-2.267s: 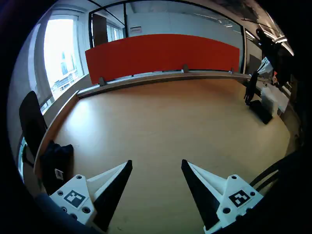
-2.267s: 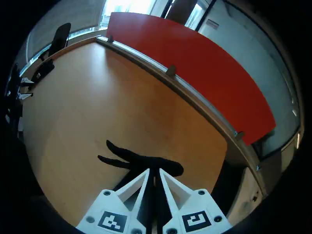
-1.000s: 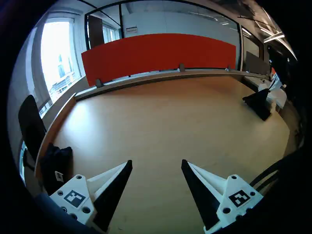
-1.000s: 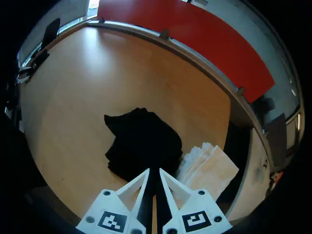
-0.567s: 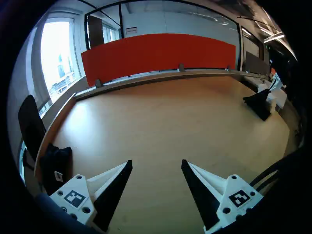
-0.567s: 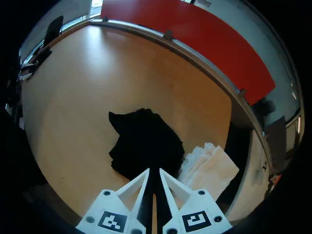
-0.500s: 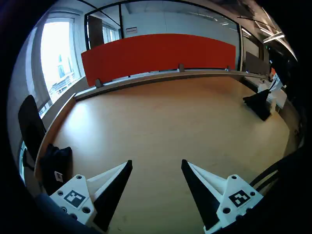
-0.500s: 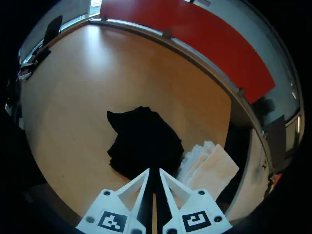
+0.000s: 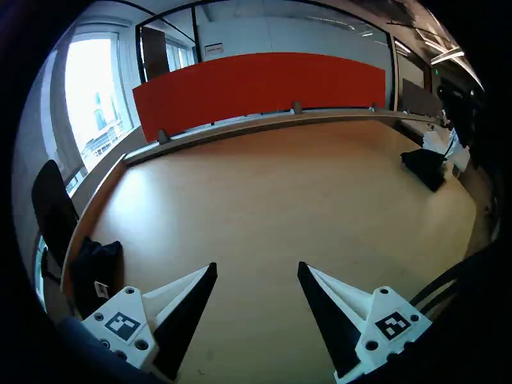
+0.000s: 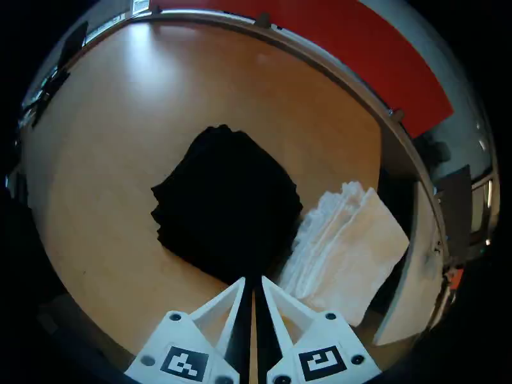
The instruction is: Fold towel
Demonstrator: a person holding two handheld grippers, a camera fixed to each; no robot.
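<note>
At your far left, a dark chair (image 9: 52,195) stands off the edge of the bench (image 9: 269,192), and below it sits a black bundle (image 9: 96,272) too shadowed to identify. Your left gripper (image 9: 256,265) hovers over bare bench, its fingers (image 9: 185,307) spread wide with nothing between them. Far to the right in the left gripper view, the towel (image 9: 424,168) is a small black wedge near the bench's edge. Something white sits just behind it, and that corner is too small and dim to read further.

In the right gripper view the towel (image 10: 227,198) lies flat on the bench straight ahead of your right gripper (image 10: 253,280). It is set like a diamond, one corner pointing at the fingertips and the opposite one pointing away toward the red partition (image 10: 358,57). Its long axis runs along the line of the fingers, leaning slightly left. Layered edges show on its left side, but the cloth is so black that you can't make out folds across its face. The fingers (image 10: 275,301) are drawn almost together with only a thin slit between them. Their tips reach the near corner, and you can't tell whether they pinch it. A white stack (image 10: 349,249) of folded cloth lies touching the towel's right edge.
</note>
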